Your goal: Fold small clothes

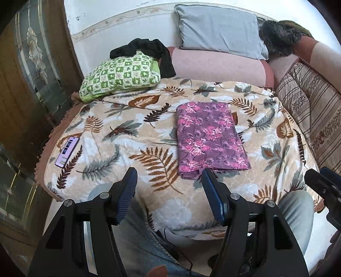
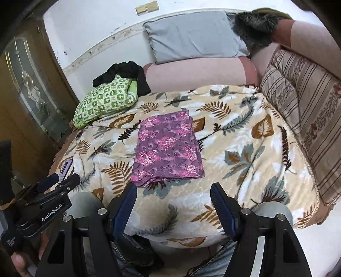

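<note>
Leaf-print blanket (image 1: 132, 136) bears folded purple cloth (image 1: 210, 136); left tongs (image 1: 168, 176), right tongs (image 2: 173, 191) wide apart, seemingly empty.

A bed fills the middle of the room, covered by a beige blanket (image 1: 119, 119) printed with brown and grey leaves. Behind its far edge runs a white wall (image 2: 89, 34), scuffed, with a pale patterned border strip (image 2: 102, 45) along its lower part. Two small tan plates (image 2: 147, 7) sit high on that wall. At the left stands a dark wooden door (image 2: 25, 89) with a leaded glass panel (image 1: 35, 53). Along the bed's far edge lie a pink bolster (image 1: 219, 66) and a grey pillow (image 2: 191, 34); a green checked pillow (image 1: 121, 74) rests at the far left corner. A striped brown cushion (image 2: 304, 102) lines the right edge. Soft daylight falls evenly.
</note>
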